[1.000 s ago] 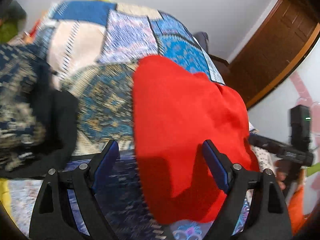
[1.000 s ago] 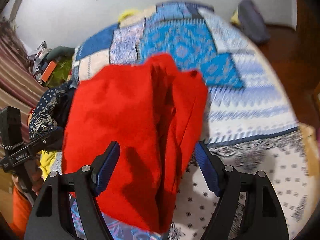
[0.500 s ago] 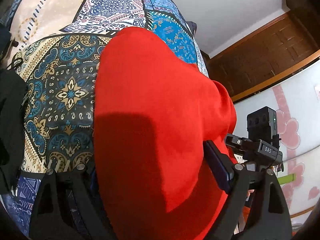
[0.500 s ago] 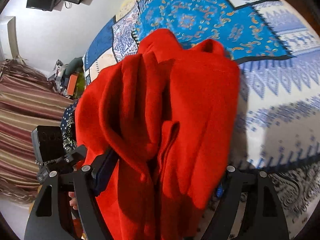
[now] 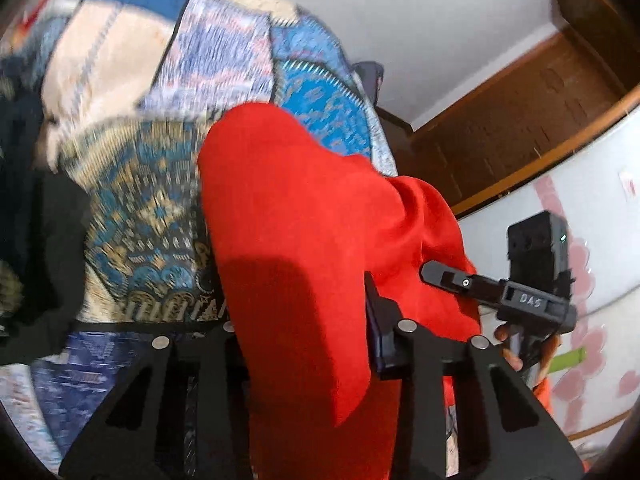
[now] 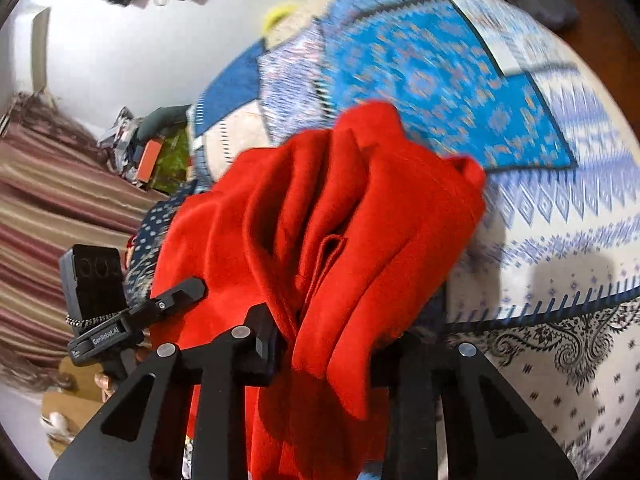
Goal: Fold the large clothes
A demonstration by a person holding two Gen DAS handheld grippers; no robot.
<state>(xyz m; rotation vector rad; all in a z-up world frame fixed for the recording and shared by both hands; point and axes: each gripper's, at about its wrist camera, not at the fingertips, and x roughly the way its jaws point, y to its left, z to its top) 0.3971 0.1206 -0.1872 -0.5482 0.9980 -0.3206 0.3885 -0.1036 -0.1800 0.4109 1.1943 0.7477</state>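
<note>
On the patterned bedspread [image 5: 152, 208] a dark garment [image 5: 36, 240] is seen beside the red garment [image 5: 304, 216], whose length runs away from both cameras. It is being clamped by the closing left gripper [image 5: 304, 344] and right gripper [image 6: 332, 340].

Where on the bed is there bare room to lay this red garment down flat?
Free: the bright blue patch of the bedspread beyond the red garment, and the white patterned strip to its right. Crowded: the side with the dark clothes and the clutter by the striped curtain.
</note>
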